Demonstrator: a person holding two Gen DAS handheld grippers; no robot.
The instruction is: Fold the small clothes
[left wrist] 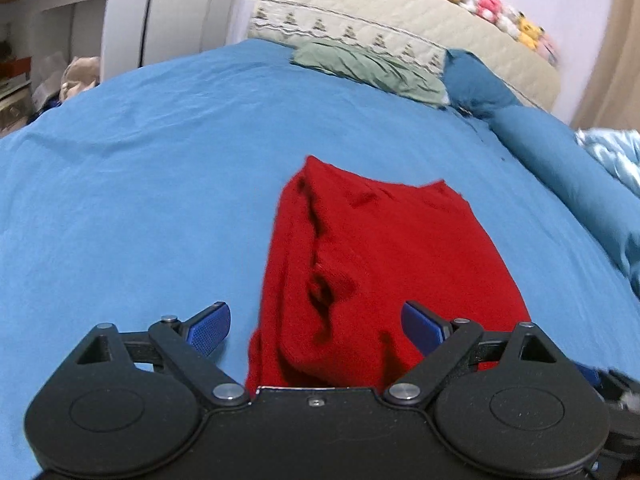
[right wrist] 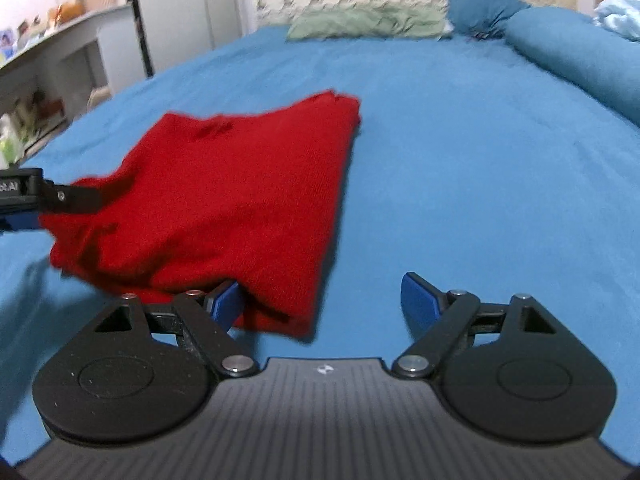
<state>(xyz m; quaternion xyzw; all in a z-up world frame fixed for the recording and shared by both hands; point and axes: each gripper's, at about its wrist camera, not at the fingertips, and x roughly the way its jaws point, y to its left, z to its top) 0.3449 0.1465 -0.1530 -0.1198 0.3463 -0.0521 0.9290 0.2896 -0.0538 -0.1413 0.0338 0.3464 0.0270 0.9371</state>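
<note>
A red knitted garment (left wrist: 372, 264) lies folded on the blue bedsheet (left wrist: 140, 200). It also shows in the right wrist view (right wrist: 224, 204). My left gripper (left wrist: 316, 326) is open, its jaws wide apart over the garment's near edge. Its right pad lies over the cloth. My right gripper (right wrist: 320, 300) is open at the garment's near right corner, with its left fingertip (right wrist: 226, 300) against the cloth's edge. The left gripper's body (right wrist: 36, 196) shows at the left edge of the right wrist view, by the garment's left side.
A green folded cloth (left wrist: 372, 68) and a dark blue pillow (left wrist: 476, 80) lie at the head of the bed. A blue bolster (left wrist: 568, 168) runs along the right. A quilted headboard (left wrist: 400, 20) carries plush toys (left wrist: 496, 12). White shelves (left wrist: 60, 20) stand left.
</note>
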